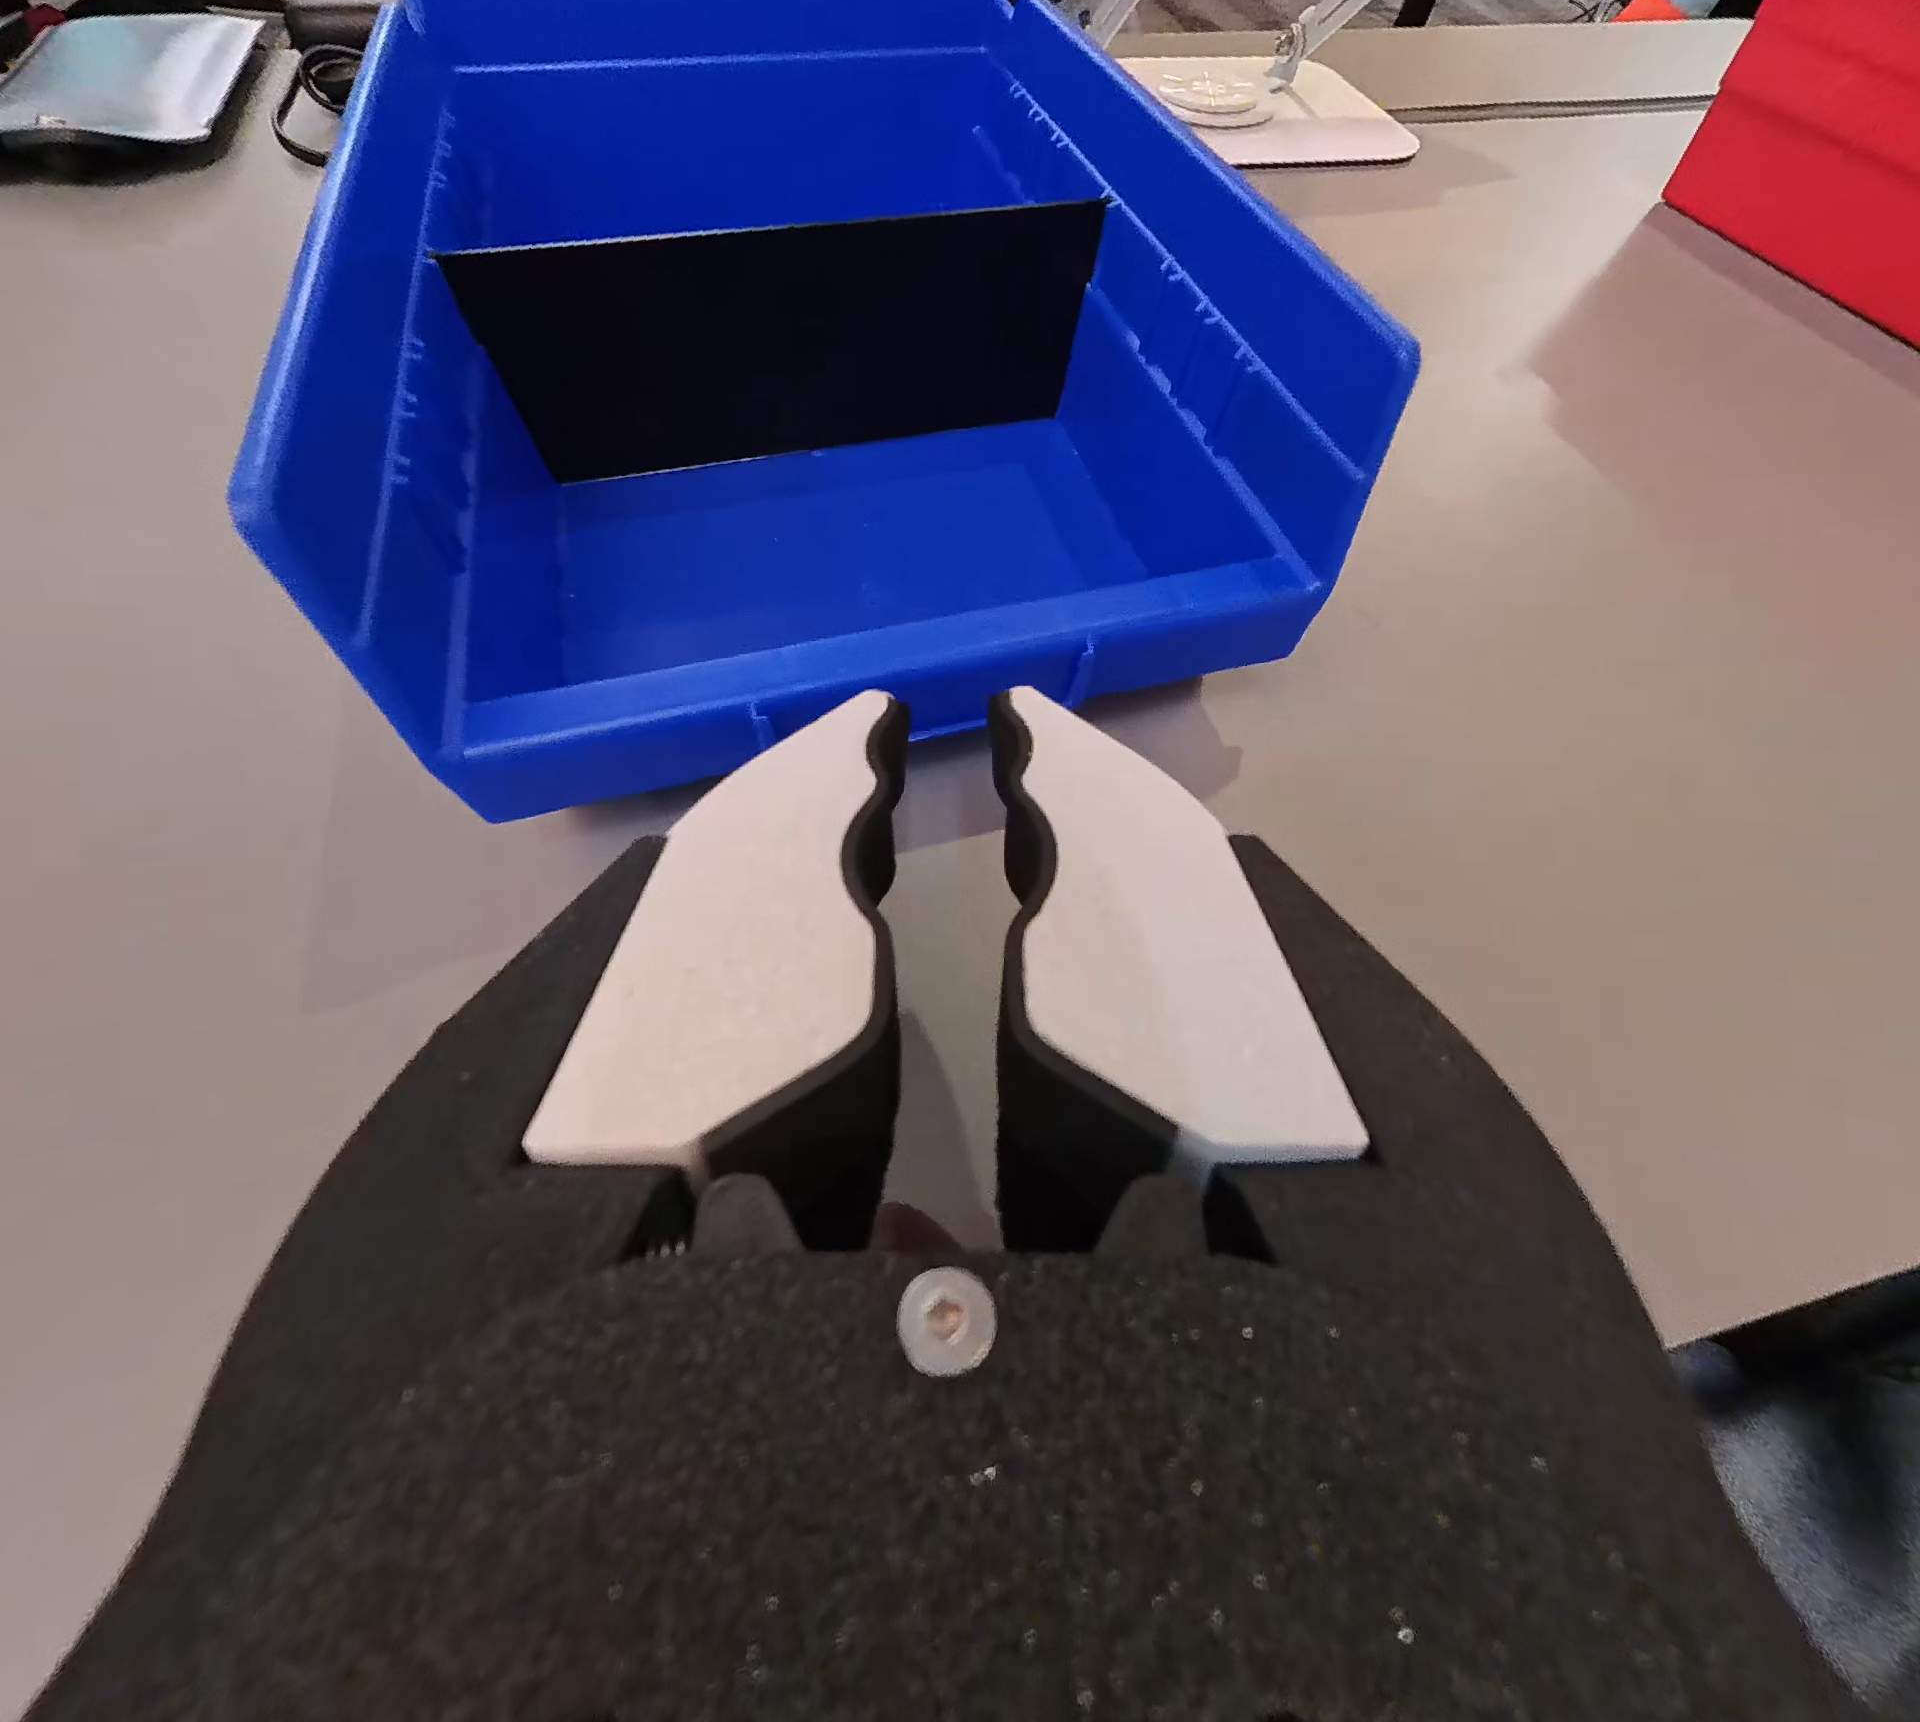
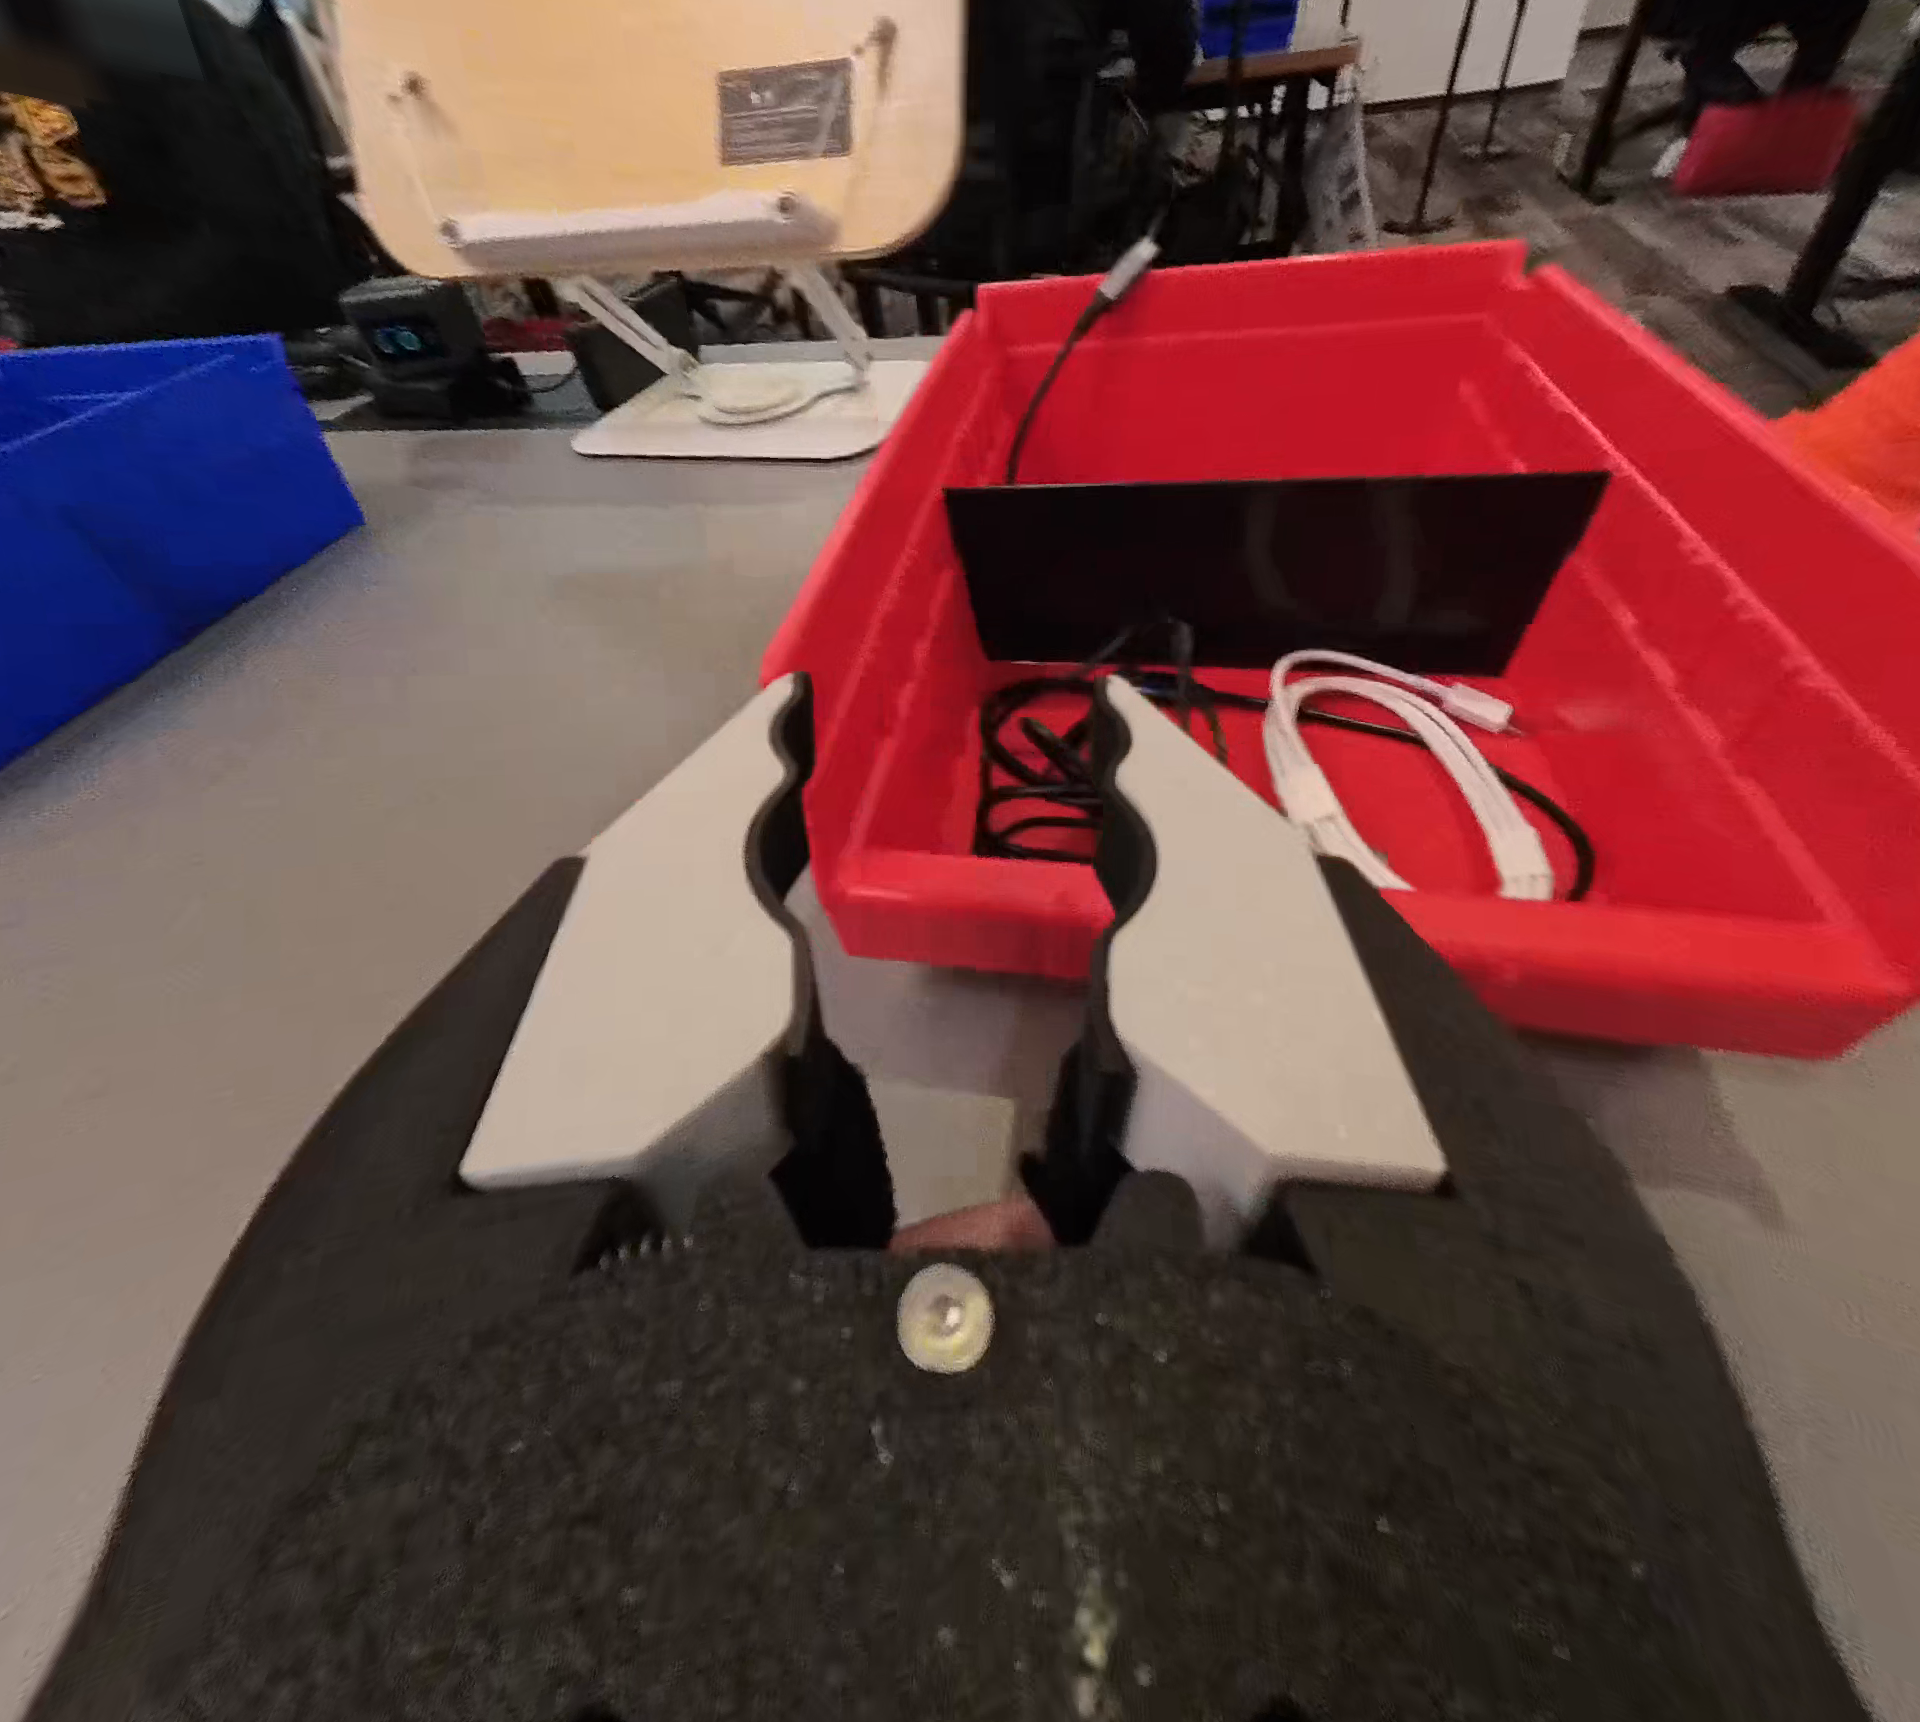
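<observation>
A blue bin with a black divider across its middle stands empty on the grey table. My left gripper hovers at the bin's front lip, empty, its jaws only a narrow gap apart. A red bin with a black divider holds a coiled black cable and a white cable in its front part. Another black cable hangs over its rear wall. My right gripper is open and empty at the red bin's front left corner, its right finger over the black coil.
A wooden board on a white folding stand sits at the table's back between the bins; its base plate lies flat. A dark pouch lies at the back left. The red bin is right of the blue bin. My hands' fingertips stand some 55 cm from each other.
</observation>
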Available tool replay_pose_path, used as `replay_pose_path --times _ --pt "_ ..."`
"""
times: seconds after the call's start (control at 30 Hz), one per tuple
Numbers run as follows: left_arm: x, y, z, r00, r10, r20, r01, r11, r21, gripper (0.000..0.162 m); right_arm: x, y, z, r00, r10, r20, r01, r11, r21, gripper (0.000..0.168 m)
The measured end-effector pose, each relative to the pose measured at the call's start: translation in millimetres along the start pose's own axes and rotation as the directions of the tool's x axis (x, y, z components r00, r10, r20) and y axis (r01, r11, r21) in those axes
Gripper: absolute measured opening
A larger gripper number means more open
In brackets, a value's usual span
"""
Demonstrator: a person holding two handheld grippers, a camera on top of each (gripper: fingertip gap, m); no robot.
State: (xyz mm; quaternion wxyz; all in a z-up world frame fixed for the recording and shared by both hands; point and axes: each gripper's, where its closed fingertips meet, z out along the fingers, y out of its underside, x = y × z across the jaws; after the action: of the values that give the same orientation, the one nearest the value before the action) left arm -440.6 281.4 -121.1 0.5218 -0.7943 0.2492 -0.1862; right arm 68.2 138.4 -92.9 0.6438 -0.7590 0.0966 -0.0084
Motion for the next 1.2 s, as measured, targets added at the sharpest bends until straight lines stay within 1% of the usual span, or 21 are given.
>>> replay_pose_path --times 0.07,0.1,0.17,0.27,0.37,0.4,0.43,0.5,0.57,0.63,0.7,0.77,0.83,0.9,0.93,1.0,1.03,1.07,1.1,1.17,1.2 --pt "4 -2 1 1.0 0.008 -0.012 -0.008 1.0 0.009 0.016 -30 10 9 0.997 -0.017 0.071 0.02 0.999 -0.033 0.056" --pt "8 -3 1 1.0 0.014 -0.023 -0.013 1.0 0.018 0.018 -43 17 15 0.996 -0.032 0.088 0.038 0.997 -0.067 0.064" --pt "19 -8 3 0.999 0.028 -0.041 -0.026 0.999 0.041 0.021 -59 25 24 0.993 -0.088 0.074 0.095 0.99 -0.1 0.068" --pt "47 -13 8 0.991 0.095 -0.093 -0.088 0.994 0.072 0.026 -83 31 26 0.99 -0.121 0.067 0.129 0.984 -0.12 0.094" --pt "86 -16 14 0.971 0.184 -0.15 -0.169 0.98 0.105 0.031 -122 37 11 0.973 -0.129 0.193 0.154 0.981 -0.121 0.093" --pt "104 -17 15 0.962 0.194 -0.19 -0.175 0.978 0.112 0.033 -136 39 2 0.96 -0.136 0.247 0.17 0.978 -0.122 0.086" --pt "125 -16 16 0.951 0.191 -0.241 -0.168 0.979 0.114 0.035 -146 39 -7 0.949 -0.143 0.28 0.181 0.977 -0.113 0.072" --pt "168 -12 16 0.921 0.179 -0.345 -0.151 0.983 0.105 0.04 -155 17 -26 0.952 -0.146 0.268 0.155 0.988 -0.013 0.069" --pt "208 -11 16 0.896 0.15 -0.417 -0.12 0.988 0.096 0.043 -132 -20 -45 0.988 -0.109 0.11 0.094 0.987 0.132 0.069" --pt "249 -11 18 0.858 0.124 -0.499 -0.089 0.992 0.094 0.05 -92 -43 -66 0.996 -0.022 -0.081 0.039 0.974 0.221 0.07" --pt "281 -18 27 0.846 0.135 -0.516 -0.095 0.99 0.103 0.054 -54 -47 -89 0.967 0.019 -0.253 0.048 0.965 0.257 0.07" --pt "311 -33 36 0.83 0.151 -0.537 -0.092 0.987 0.135 0.056 -26 -24 -100 0.927 0.007 -0.374 0.059 0.985 0.164 0.069" --pt "339 -46 53 0.825 0.152 -0.545 -0.091 0.986 0.138 0.055 -6 8 -99 0.904 0.004 -0.428 0.017 0.999 0.046 0.069" --pt "365 -49 77 0.822 0.14 -0.552 -0.111 0.99 0.085 0.055 8 33 -89 0.903 0.072 -0.423 -0.091 0.996 -0.026 0.069" --pt "374 -47 92 0.834 0.15 -0.531 -0.143 0.988 0.054 0.059 14 44 -83 0.902 0.099 -0.42 -0.136 0.989 -0.057 0.066" --pt "379 -38 121 0.874 0.196 -0.444 -0.22 0.976 -0.001 0.057 15 56 -71 0.919 0.143 -0.367 -0.19 0.977 -0.095 0.048" --pt "378 -33 131 0.885 0.224 -0.409 -0.254 0.967 -0.02 0.047 15 55 -68 0.919 0.17 -0.355 -0.215 0.972 -0.09 0.03" --pt "377 -26 136 0.889 0.234 -0.394 -0.278 0.959 -0.057 0.042 19 55 -68 0.91 0.167 -0.38 -0.218 0.972 -0.094 0.026" --pt "375 -23 139 0.907 0.184 -0.379 -0.237 0.967 -0.097 0.036 22 54 -68 0.905 0.137 -0.403 -0.196 0.975 -0.107 0.02" --pt "363 -26 141 0.94 0.132 -0.314 -0.176 0.977 -0.119 0.009 31 51 -71 0.876 0.051 -0.48 -0.128 0.983 -0.129 0.002" --pt "360 -26 141 0.939 0.156 -0.306 -0.199 0.973 -0.115 0.008 29 51 -70 0.876 0.008 -0.481 -0.093 0.984 -0.152 0.002"
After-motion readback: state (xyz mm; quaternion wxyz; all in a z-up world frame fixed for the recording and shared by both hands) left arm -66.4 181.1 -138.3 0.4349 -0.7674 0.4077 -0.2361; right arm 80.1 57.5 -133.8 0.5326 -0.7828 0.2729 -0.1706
